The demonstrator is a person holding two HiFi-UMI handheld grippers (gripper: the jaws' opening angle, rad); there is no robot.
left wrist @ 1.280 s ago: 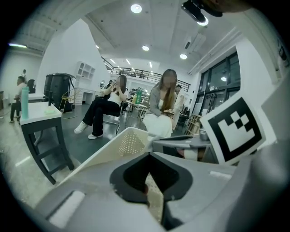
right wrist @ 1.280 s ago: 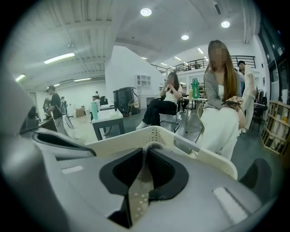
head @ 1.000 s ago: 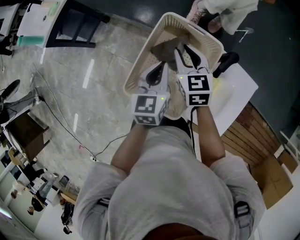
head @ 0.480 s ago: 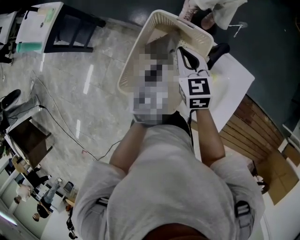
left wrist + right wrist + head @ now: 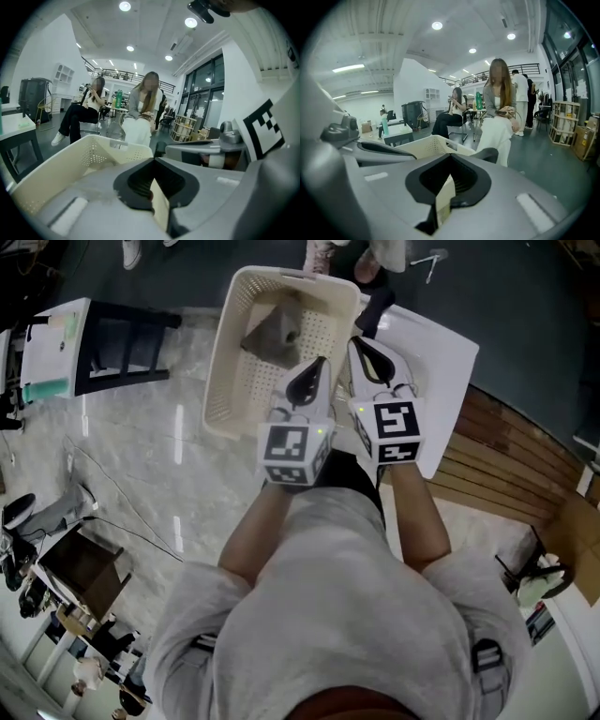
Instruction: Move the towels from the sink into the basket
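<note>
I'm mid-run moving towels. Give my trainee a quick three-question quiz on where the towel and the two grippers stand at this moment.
1. Multiple choice: where does the grey towel lie?
A. in the basket
B. on the floor
C. between a gripper's jaws
2. True or false: the left gripper is empty.
3. Fill the blank: the right gripper has its jaws ___.

Key: 1 A; 2 true; 3 shut.
</note>
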